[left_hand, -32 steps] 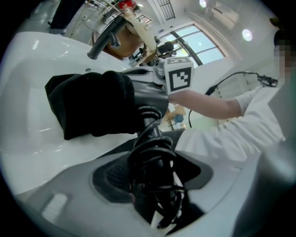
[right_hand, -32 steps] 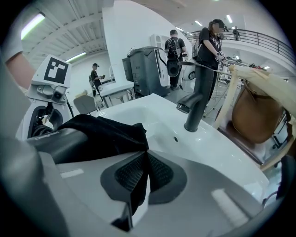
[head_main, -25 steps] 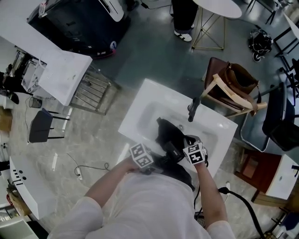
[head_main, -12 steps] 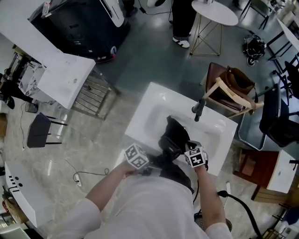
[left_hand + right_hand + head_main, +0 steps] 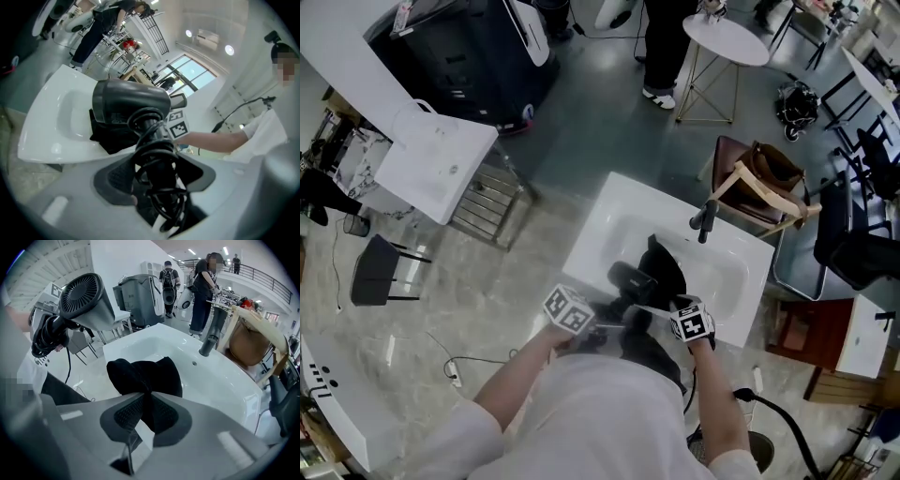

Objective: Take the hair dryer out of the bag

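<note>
My left gripper (image 5: pixel 154 180) is clamped on the handle of the hair dryer (image 5: pixel 129 103), jaws standing wide round the handle and the black cord (image 5: pixel 158 157) coiled about it. My right gripper (image 5: pixel 150 416) has a fold of the black bag (image 5: pixel 145 373) between its pads; its jaws are opening, though the cloth is pinched to a thin neck there and both pads touch it

From the head view the two things sit close together over the near half of the white sink (image 5: pixel 609 202), and I cannot tell from above whether the dryer is clear of the bag. The right gripper view settles that: the dryer hangs in the air up at the left, wholly out of the bag and well apart from it, over the floor side of the basin's edge. That view alone shows the dryer's back end, a round dark grille of fine radial slots. The left gripper view shows the other side, a short, smooth, glossy dark barrel lying crosswise on top of the handle, with the bag slumped in the basin just behind it

The bag is soft, matte and collapsed, lying on the sink's bottom below the dark faucet (image 5: pixel 211 341). The head view alone shows the wooden chair (image 5: pixel 764 197) beyond the sink
</note>
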Demonstrator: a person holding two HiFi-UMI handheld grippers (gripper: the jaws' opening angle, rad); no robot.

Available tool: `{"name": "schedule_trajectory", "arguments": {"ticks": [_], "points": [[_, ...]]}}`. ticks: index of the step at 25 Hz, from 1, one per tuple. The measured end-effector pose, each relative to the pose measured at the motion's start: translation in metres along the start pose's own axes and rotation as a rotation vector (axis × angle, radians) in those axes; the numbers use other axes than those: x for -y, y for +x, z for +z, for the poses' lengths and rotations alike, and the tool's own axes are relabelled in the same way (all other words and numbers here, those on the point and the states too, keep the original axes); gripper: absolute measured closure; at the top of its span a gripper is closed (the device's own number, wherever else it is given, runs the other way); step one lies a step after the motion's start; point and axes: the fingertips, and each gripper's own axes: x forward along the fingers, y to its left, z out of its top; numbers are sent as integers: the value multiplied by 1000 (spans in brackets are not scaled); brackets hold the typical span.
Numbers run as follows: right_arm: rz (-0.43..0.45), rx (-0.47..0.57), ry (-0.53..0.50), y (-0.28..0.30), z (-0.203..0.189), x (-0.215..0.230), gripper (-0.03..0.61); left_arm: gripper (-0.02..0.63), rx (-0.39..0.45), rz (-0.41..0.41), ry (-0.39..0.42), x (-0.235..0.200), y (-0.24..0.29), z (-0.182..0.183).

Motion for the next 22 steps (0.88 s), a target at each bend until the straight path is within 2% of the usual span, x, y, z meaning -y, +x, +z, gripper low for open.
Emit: {"name": "schedule_trajectory", "arguments": {"ticks": [7,12,17,22], "points": [[-73,59,44,-19,12,-29,488,345,29,9,28,5,-32,-9],[-127,109,86,-40,13,-46,463,345,73,-13,14,9,-45,-11],[-185,189,125,-71,19,-61,469,345,81,-10,55,16,-53,-11],[-181,310,164,-113,30,-96,531,345,101,-18,85,32,-63,-7]]}}
